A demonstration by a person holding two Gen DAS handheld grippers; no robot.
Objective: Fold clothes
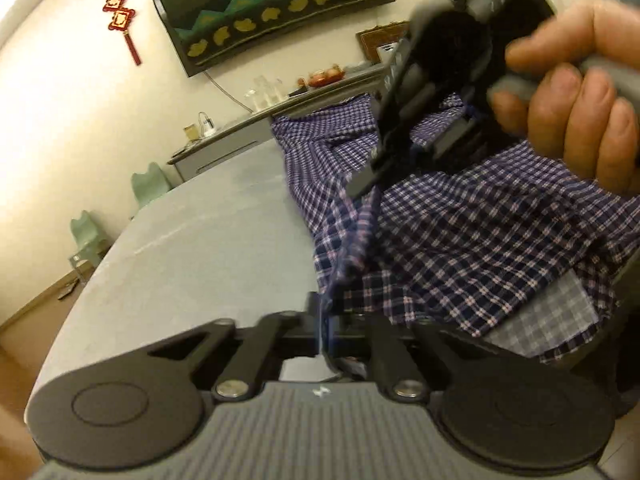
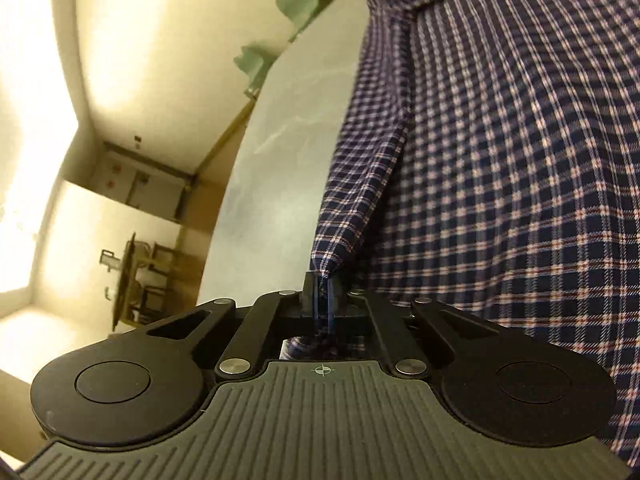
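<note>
Your left gripper, at the bottom centre of the left wrist view, is clamped on an edge of the checked shirt, with the dark blue hem pinched between its closed jaws. The shirt lies rumpled across the right half of that frame on the grey table, its far end reaching toward the upper middle, and a paler checked inner face shows at the lower right.

In the upper right of the same view your right hand wraps the handle of the right gripper, which points down and to the left at the cloth (it is blurred there, so go by its own camera for the grip).

In the right wrist view the right gripper sits at the bottom centre, jaws closed tight on a folded corner of the shirt; the fabric rises from the jaws and fills the right side of the frame. The table runs as a pale band through the middle.

On the wall at the upper middle of the left view hangs a dark framed picture, with a red hanging ornament at the upper left.
</note>
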